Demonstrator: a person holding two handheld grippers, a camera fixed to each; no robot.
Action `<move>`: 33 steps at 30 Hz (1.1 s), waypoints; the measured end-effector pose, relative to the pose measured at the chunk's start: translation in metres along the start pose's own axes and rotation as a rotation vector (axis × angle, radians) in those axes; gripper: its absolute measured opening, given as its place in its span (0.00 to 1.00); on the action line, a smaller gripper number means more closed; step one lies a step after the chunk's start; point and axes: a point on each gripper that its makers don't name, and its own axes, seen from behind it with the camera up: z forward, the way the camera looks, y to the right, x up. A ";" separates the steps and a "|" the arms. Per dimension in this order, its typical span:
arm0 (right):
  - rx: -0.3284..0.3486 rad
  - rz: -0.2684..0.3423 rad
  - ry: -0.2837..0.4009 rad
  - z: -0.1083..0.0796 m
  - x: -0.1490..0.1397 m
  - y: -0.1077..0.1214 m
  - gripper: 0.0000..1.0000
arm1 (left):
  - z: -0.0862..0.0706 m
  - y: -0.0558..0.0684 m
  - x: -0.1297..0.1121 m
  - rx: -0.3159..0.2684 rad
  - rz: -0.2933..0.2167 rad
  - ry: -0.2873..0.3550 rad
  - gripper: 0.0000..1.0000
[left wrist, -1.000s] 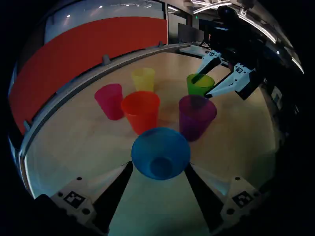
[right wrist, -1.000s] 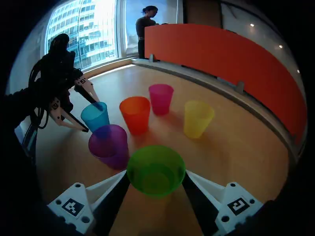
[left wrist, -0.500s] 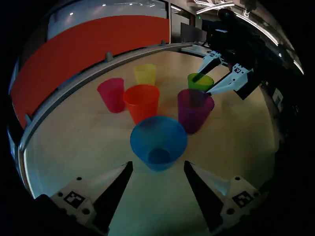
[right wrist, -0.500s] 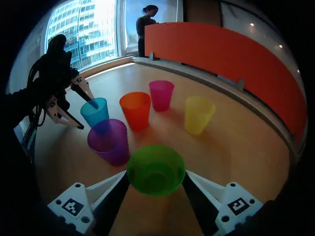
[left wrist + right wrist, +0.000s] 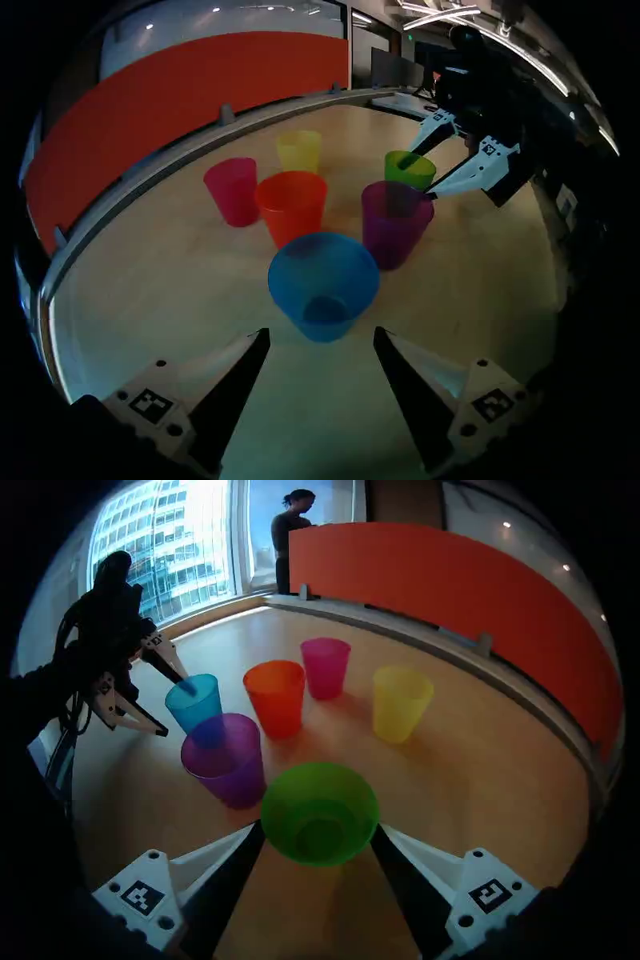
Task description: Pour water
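Left gripper (image 5: 320, 334) wide open, holding nothing. The blue cup (image 5: 323, 280) stands on the table (image 5: 152, 280) just past my fingertips. Right gripper (image 5: 318, 829) is also spread wide, straddling the green cup (image 5: 320, 804); can't tell if the fingers touch it. A purple cup (image 5: 224, 756) sits between the two cups.

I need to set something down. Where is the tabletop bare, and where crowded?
Bare tabletop lies between the yellow cup, green cup and orange partition, and between the pink cup, blue cup and that partition. Crowded: around the orange cup and purple cup.
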 end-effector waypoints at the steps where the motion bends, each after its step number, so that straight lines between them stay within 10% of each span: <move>1: -0.003 0.003 0.002 -0.002 -0.001 0.000 0.99 | -0.002 -0.001 0.000 0.004 -0.003 0.003 0.96; 33: -0.129 0.116 0.186 -0.080 0.001 -0.003 0.99 | -0.071 -0.014 0.003 0.224 -0.125 0.169 0.96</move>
